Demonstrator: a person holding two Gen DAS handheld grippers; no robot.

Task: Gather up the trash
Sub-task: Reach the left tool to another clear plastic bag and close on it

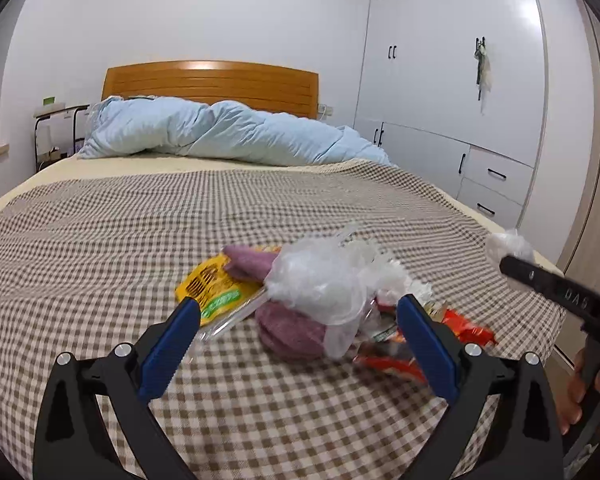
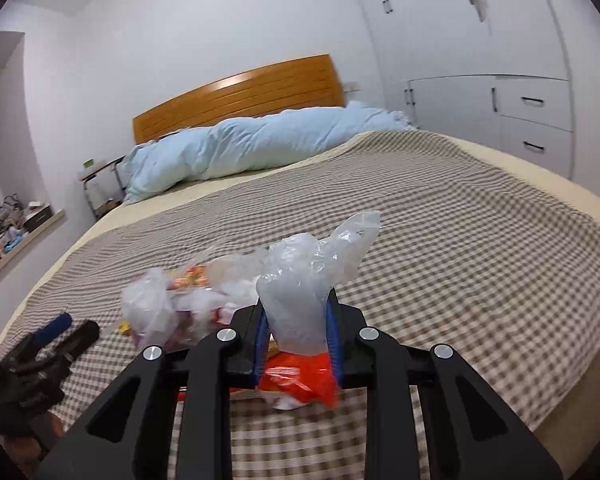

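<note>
Plastic bag point(image 2: 300, 300) pinched between right gripper point(image 2: 298, 320) pads; left gripper point(image 1: 298, 312) wide open, empty, before trash pile point(image 1: 300, 300). Checked bedspread point(image 1: 140, 220); white wardrobe point(image 1: 440, 80) beyond.

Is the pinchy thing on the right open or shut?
Shut. The right gripper has its blue pads pressed against both sides of a crumpled clear plastic bag, held above the checked bedspread.

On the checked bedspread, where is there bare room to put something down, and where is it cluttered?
Bare: the wide stretch of bedspread between the trash pile and the blue duvet, and the part left of the yellow packet. Crowded: the near right edge, where bags and the red wrapper lie between both claws.
</note>
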